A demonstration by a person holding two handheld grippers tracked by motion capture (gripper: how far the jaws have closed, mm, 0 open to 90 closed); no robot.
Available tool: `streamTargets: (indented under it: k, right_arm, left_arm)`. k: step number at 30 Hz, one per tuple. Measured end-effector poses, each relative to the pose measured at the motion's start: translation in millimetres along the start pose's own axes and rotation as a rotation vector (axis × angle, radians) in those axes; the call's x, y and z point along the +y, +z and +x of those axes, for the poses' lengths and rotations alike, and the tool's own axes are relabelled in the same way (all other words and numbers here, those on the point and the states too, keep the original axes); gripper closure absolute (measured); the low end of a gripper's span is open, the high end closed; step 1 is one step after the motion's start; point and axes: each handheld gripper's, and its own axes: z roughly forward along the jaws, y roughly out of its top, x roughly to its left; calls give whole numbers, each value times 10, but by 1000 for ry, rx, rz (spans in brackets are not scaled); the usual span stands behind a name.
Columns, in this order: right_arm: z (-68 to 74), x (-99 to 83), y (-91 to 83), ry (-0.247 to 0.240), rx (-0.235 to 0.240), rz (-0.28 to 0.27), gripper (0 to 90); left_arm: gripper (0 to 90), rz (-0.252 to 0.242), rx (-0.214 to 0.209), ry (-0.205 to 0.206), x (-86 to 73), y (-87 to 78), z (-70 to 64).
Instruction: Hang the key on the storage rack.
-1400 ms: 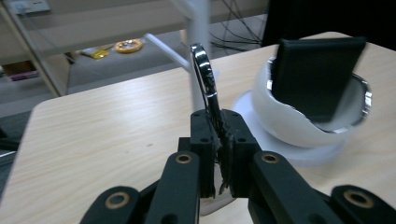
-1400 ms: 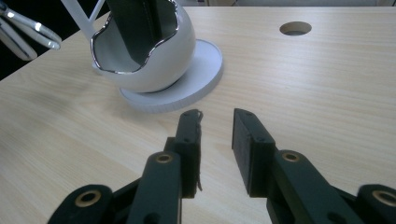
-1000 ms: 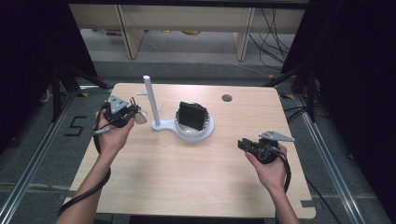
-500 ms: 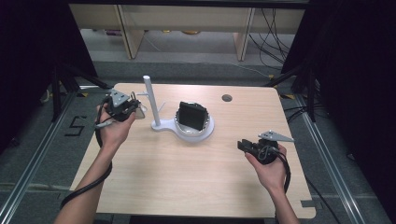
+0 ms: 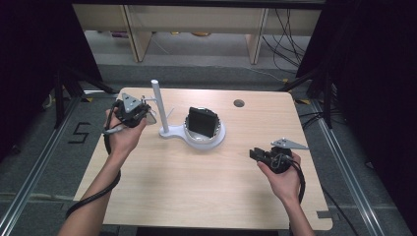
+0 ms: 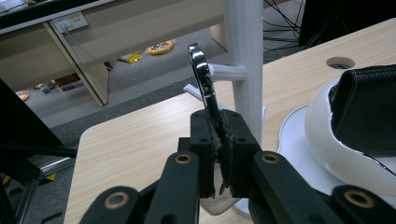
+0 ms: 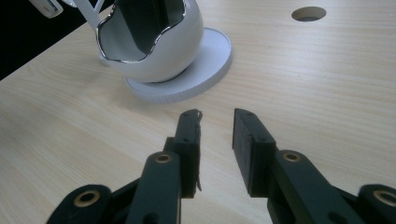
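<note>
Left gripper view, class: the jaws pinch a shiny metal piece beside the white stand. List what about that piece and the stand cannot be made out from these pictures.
- Metal piece: its lower end is hidden between the left gripper jaws; in the high view it is too small to identify.
- White stand: its top is cut off by the upper edge of the left gripper view.
- Black holder in the white bowl: its contents are hidden by its own walls.

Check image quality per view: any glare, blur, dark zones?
High view: table evenly lit, surroundings near black, no hard shadows. Left gripper view: glare on the metal ring held in the left gripper; stand sharp. Right gripper view: right gripper slightly soft, bowl rim glints.
</note>
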Motion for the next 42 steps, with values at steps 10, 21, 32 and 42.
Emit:
streamTargets:
  k: [10, 21, 32, 42]
  right_arm:
    - [-2, -6, 15, 0, -10, -2, 723]
    - [-42, -8, 25, -26, -10, 6, 723]
    - [-12, -14, 23, 11, -1, 20, 723]
    - [-50, -12, 26, -26, -16, 25, 723]
  left_arm:
    - [836, -3, 36, 86, 12, -12, -46]
    - [828, -9, 60, 113, 4, -43, -77]
    - [801, -20, 123, 213, 19, -61, -174]
    - [790, -17, 185, 353, 30, -68, -226]
